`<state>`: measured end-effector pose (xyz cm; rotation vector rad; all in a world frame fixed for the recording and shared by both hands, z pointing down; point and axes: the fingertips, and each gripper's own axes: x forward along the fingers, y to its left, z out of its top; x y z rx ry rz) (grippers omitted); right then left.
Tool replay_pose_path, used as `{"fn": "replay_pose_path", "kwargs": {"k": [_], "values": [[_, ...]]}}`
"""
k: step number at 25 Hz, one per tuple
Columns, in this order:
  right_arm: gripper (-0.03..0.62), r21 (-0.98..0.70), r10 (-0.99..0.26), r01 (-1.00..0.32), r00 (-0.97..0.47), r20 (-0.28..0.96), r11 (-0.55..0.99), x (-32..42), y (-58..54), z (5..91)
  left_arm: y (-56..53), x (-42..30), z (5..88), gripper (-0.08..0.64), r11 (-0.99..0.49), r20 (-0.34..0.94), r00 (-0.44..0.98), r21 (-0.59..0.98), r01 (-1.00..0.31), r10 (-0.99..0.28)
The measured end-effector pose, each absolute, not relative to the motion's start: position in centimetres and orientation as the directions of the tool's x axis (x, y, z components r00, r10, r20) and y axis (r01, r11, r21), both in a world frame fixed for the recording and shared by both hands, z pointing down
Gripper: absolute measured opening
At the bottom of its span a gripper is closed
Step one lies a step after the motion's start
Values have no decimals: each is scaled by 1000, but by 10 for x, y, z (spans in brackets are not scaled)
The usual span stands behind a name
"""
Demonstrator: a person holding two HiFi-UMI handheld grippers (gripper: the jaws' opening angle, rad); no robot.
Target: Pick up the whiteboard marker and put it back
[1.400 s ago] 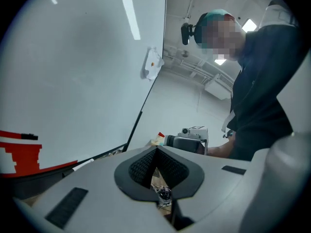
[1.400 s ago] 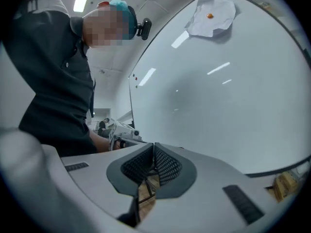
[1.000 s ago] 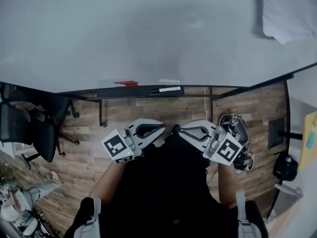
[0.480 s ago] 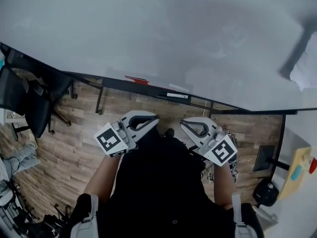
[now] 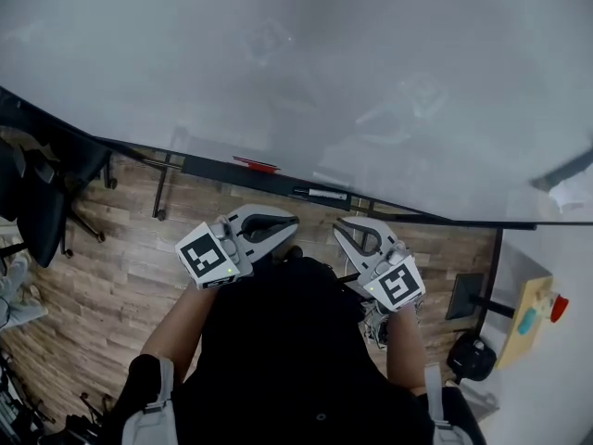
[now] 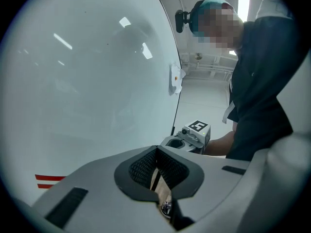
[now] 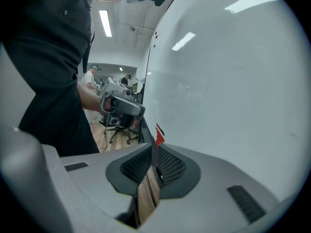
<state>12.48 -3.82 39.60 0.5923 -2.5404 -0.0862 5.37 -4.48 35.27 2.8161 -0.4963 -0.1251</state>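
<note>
Whiteboard marker (image 5: 324,194): we find it lying lengthwise on the dark tray ledge (image 5: 213,167) at the foot of the whiteboard (image 5: 296,63). Its barrel is white and its left end is darker.
Marker relative to jaws: it lies on the far side of both grippers, roughly opposite the gap between their tips. It touches neither of them, and neither pair of jaws is around it.
Red object (image 5: 255,164): this sits on the same ledge, left of the marker and apart from it. We cannot tell what it is.
Left gripper (image 5: 293,219): its jaws are pressed together pad to pad, with nothing between them. The tips point right, alongside the board.
Right gripper (image 5: 337,224): its jaws are likewise closed on themselves and empty. The tips point left and are tilted somewhat downward.
Grippers to each other: we see the tips facing one another, near but not touching.
Arms: both forearms are bent in front of the dark-clothed torso, one to each side.
Surroundings: there is a wood-plank floor (image 5: 111,276) below, and an office chair (image 5: 42,202) at the far left.
</note>
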Motion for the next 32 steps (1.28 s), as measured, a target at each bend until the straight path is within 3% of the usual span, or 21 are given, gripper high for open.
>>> {"fn": "replay_pose_path", "kwargs": {"k": [2, 5, 17, 32], "values": [[27, 172, -451, -425, -748, 486, 889, 121, -50, 402, -48, 48, 355, 12, -904, -64, 942, 307, -297, -331], [104, 156, -456, -444, -728, 511, 883, 117, -62, 414, -54, 40, 360, 12, -901, -85, 944, 336, -275, -320], [121, 247, -418, -355, -569, 708, 902, 122, -83, 505, -70, 38, 384, 12, -894, -49, 946, 345, -285, -320], [126, 343, -469, -339, -430, 771, 876, 136, -97, 549, -54, 63, 401, 12, -892, -45, 965, 397, -218, -256]]}}
